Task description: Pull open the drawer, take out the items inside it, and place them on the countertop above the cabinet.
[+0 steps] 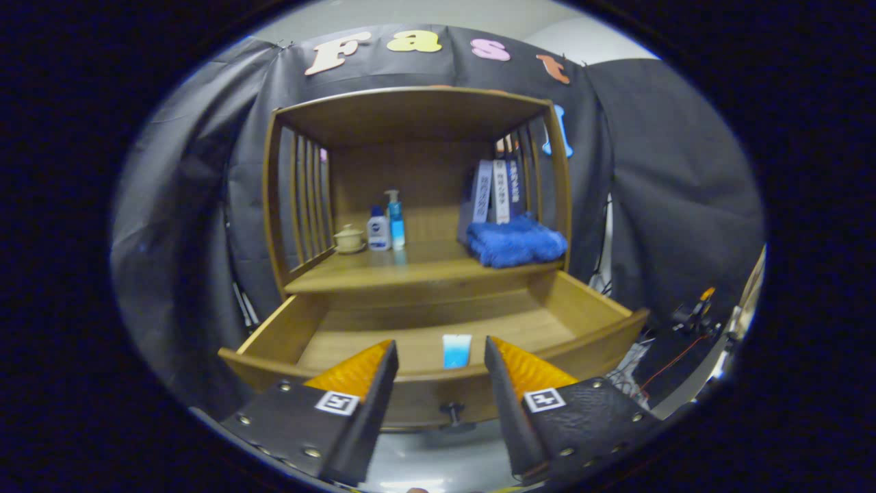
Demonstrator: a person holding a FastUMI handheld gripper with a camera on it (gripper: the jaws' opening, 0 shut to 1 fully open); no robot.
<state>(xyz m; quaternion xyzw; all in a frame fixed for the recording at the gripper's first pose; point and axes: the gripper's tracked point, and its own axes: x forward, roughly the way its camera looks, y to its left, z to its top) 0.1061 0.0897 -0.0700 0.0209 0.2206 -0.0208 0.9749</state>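
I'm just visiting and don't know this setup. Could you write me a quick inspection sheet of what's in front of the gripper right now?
Surface: wooden countertop above the drawer, bare at its front.
Job's things: drawer pulled open; a blue-and-white tube lies inside near the front wall.
Clutter: lidded cup, two bottles, blue towel, books at the back of the countertop.
Gripper: gripper open, fingers apart above the drawer's front, tube just beyond them.
Cables: red and dark wires right of the cabinet.
Surroundings: black cloth wall.

gripper view: rides above the spread fingers [441, 356], faces the wooden cabinet [417, 205] head-on, slightly downward, near the pulled-out drawer [438, 383]; countertop shelf beyond.
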